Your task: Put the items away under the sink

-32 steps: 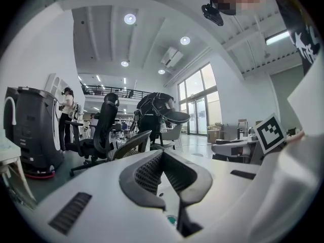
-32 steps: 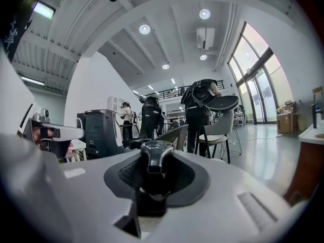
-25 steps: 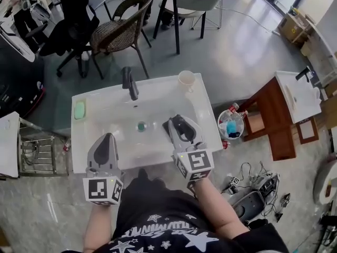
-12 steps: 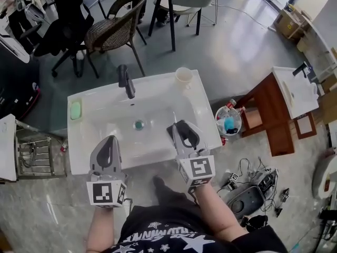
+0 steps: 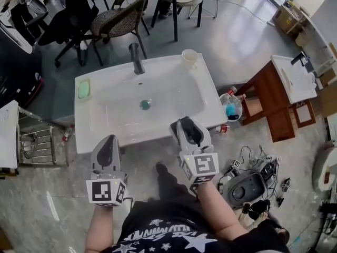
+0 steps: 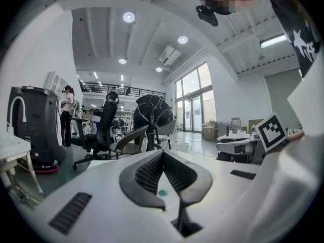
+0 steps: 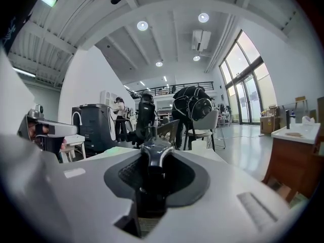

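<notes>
Cargo for storage is 1 slim black item, glossy at its rounded top. It stands upright between the jaws of the right gripper, which are partly closed and clamp it on both sides. In the head view it sits just below centre, over the front edge of the white sink.

It looks rigid and probably light. Its smooth shell could slip, so mid-body between the ribbed pads seems the best hold.

The left gripper, at the lower left of the head view, has its 2 jaws closed tip to tip on nothing.

What the item is cannot be told, and its lower end is hidden by the gripper body. The space under the sink is hidden by the basin. A faucet, cup and green soap stand along the rim.
</notes>
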A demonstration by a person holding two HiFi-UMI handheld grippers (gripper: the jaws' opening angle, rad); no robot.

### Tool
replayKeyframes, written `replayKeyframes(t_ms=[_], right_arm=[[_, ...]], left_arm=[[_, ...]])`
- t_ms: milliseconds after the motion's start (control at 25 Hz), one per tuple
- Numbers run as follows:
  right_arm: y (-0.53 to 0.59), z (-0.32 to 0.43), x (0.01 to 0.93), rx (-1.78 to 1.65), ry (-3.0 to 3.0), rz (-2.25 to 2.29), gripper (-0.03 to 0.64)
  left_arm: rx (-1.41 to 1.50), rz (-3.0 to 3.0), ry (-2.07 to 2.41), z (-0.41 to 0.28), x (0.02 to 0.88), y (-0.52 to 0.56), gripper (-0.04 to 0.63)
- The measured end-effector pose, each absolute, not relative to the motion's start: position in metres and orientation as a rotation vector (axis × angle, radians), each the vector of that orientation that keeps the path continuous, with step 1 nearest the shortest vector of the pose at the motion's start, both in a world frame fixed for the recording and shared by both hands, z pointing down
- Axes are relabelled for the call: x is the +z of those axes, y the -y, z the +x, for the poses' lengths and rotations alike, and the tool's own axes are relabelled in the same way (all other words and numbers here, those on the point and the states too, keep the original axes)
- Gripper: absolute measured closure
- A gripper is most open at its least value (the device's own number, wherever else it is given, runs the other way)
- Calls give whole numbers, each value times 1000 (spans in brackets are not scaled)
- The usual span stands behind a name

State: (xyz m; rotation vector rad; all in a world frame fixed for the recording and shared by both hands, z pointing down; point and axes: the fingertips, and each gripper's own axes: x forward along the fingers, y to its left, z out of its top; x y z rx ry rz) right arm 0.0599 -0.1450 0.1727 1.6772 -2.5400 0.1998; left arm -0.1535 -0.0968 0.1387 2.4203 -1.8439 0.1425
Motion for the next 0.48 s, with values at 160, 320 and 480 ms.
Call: replayKeyframes(t_ms=[160,320,480], right_arm=[[110,57,176,205,2521,1687,526],[76,52,177,205,2504,1703,528],[36,50,185,221,2480,1726,526]], left_arm=[[132,2435,1822,-155,140,67,586],[118,2437,1813,-162,140,37,586],[102,2430,1803,-171,148,2,586]])
